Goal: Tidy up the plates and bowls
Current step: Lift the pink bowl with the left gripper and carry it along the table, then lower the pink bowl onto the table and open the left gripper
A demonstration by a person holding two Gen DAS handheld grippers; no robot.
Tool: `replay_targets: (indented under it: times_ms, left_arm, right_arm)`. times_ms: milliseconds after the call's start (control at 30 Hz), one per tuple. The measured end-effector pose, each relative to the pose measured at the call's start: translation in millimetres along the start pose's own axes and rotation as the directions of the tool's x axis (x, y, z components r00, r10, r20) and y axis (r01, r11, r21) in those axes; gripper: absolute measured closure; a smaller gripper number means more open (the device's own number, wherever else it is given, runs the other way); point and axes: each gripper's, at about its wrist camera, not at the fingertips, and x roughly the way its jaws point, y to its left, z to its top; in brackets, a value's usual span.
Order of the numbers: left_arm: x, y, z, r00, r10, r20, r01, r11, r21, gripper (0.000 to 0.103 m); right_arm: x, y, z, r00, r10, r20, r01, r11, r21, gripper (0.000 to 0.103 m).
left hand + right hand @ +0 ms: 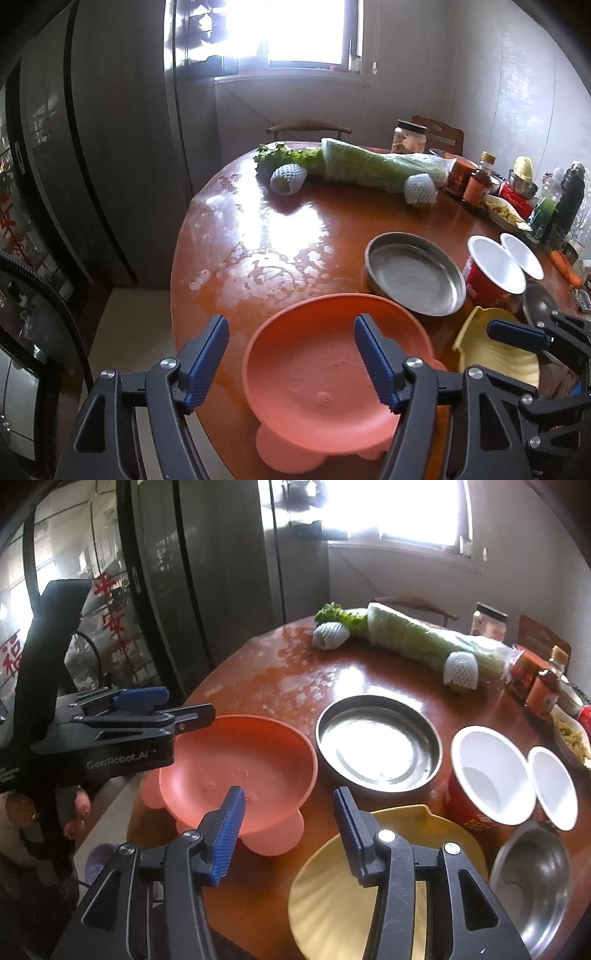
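The pink plate (325,373) sits at the near edge of the worktop (258,229), directly below the left gripper (291,360), whose jaws stand apart and empty; the right gripper (288,836), also parted, hangs over the yellow plate (332,893) beside it

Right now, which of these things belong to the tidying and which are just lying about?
Job: pink plate, steel dish, yellow plate, steel bowl.
Lying about: cabbage, jar, sauce bottles, paper cups.
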Motion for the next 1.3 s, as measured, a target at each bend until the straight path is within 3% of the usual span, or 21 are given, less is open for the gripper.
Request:
replay_targets:
  times_ms: [767, 1300]
  left_arm:
    - [-50, -88, -18, 0.997, -0.077, 0.01, 0.076, 0.993, 0.089, 0.033]
    - [-20, -113, -50, 0.987, -0.119, -0.107, 0.129, 0.987, 0.096, 0.033]
  right_arm:
    - [-90, -45, -40, 0.991, -0.093, 0.099, 0.082, 0.99, 0.112, 0.042]
    - [-94, -63, -86, 0.994, -0.102, 0.038, 0.093, 0.977, 0.191, 0.041]
